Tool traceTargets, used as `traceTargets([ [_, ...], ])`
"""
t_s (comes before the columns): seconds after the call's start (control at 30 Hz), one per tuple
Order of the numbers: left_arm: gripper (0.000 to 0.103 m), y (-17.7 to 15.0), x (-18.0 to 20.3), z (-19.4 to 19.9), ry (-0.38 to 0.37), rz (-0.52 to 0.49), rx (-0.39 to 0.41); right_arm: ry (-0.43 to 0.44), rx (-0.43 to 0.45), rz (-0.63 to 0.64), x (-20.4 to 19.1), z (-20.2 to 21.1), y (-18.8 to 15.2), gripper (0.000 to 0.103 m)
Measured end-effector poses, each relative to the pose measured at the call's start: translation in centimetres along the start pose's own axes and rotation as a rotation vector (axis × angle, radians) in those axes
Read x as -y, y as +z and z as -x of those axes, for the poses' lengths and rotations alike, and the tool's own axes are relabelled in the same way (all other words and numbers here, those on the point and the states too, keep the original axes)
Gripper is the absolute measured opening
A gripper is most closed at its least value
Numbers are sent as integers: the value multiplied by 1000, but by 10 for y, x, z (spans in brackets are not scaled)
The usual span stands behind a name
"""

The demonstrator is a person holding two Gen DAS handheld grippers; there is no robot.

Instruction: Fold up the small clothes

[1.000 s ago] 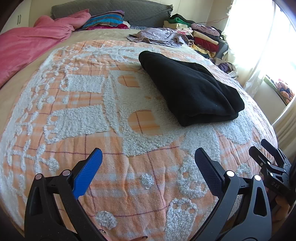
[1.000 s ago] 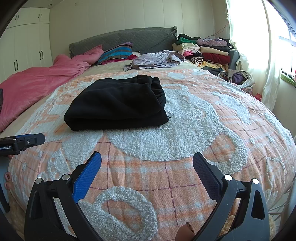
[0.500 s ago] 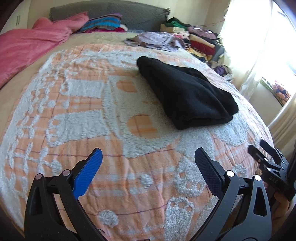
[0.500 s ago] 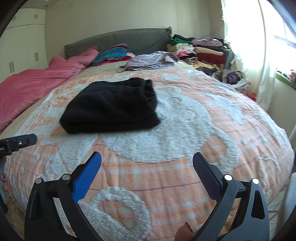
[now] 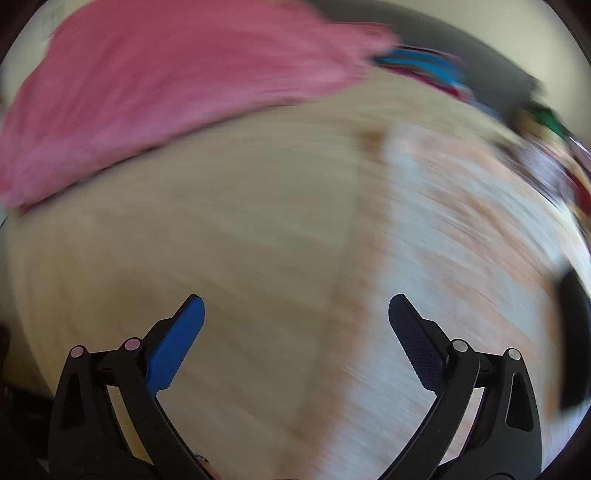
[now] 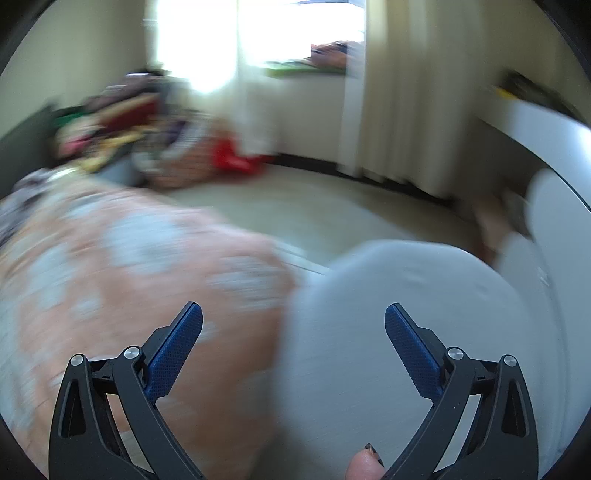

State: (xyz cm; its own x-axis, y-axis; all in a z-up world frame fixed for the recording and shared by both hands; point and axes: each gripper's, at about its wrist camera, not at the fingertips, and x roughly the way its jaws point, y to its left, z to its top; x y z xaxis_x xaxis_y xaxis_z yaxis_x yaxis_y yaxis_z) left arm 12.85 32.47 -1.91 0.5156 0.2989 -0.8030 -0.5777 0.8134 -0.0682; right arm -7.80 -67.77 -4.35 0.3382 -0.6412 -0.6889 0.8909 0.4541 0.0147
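Two grippers show, one per view, each with two black arms tipped by blue textured pads. The left gripper (image 5: 295, 314) has its fingers spread wide with nothing between them; it hangs over a plain beige sheet (image 5: 207, 258), smooth and flat. The right gripper (image 6: 293, 323) is likewise spread wide and empty, and one fingertip (image 6: 364, 465) of the person shows at the lower edge between its arms.

Both views are heavily smeared, so fine detail cannot be told. In the left view one pink quilt (image 5: 166, 74) lies bunched across the upper left, its lower edge meeting the beige sheet. To the right lies the orange and white bedspread (image 5: 461, 221), tufted and nubbly, its straight edge running down the middle. A dark shape (image 5: 574, 332) sits at the far right rim; it may be the folded black garment, but the blur leaves that uncertain. In the right view no garment can be made out.

In the right view the bedspread's rounded corner (image 6: 147, 277) falls off to bare floor (image 6: 295, 206). A grey cloth-covered form (image 6: 406, 314) fills the lower right. One heap of mixed coloured clothes (image 6: 110, 129) stands beyond the bed, and pale curtains (image 6: 406, 92) hang beside a bright window (image 6: 258, 33).
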Motion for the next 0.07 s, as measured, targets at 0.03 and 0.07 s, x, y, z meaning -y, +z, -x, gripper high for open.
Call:
traceTargets([
  [0.03,94,11,-18,-10,45,38,-1,-51,-22,-30,22,-19,8,98],
  [0.07,94,27,-44,-25,99,87,-4,-132,-60,-73,52,-46,18,98],
])
